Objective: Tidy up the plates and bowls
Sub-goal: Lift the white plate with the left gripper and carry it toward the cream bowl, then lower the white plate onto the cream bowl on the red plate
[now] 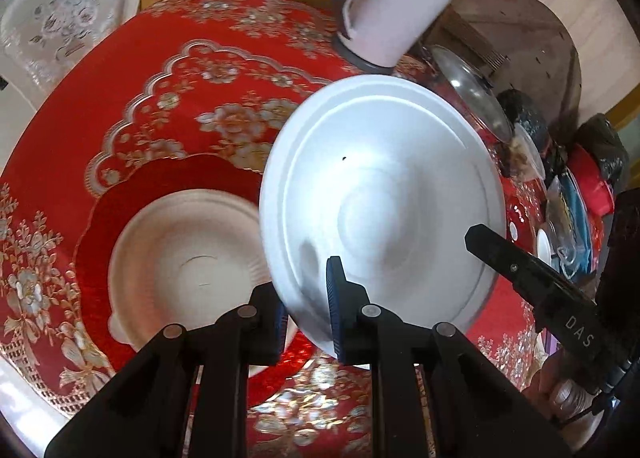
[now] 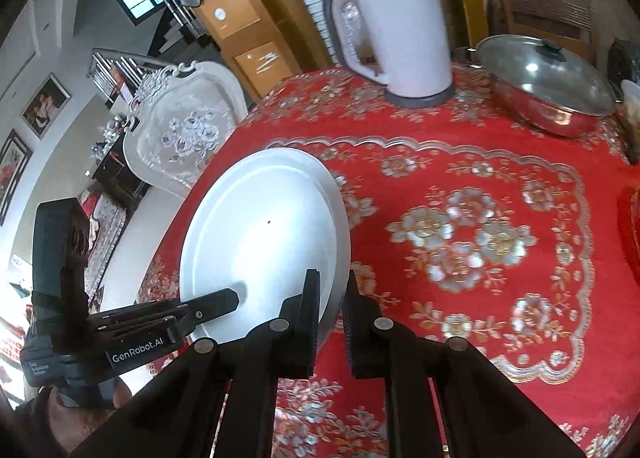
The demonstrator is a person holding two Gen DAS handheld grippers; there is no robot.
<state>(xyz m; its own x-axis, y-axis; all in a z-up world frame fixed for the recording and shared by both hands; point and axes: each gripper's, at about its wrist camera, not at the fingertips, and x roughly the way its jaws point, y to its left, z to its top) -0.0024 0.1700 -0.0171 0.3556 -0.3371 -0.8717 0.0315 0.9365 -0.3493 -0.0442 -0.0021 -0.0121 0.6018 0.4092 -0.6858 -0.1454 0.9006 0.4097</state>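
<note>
Left gripper [image 1: 308, 310] and right gripper [image 2: 332, 318] each pinch the smooth round white plate [image 1: 380, 193] — rim clamped.

Left wrist view looks steeply down along its fingers, close above the white plate [image 1: 376, 193]. Right wrist view faces more level across the table toward the kettle [image 2: 396, 33]. Both share plate, kettle, pan [image 2: 548, 85] and red cloth [image 2: 460, 161].

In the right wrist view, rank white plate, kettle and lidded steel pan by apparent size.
1. white plate, though it is nearest the camera
2. kettle
3. lidded steel pan, close to the kettle, so unsure
</note>
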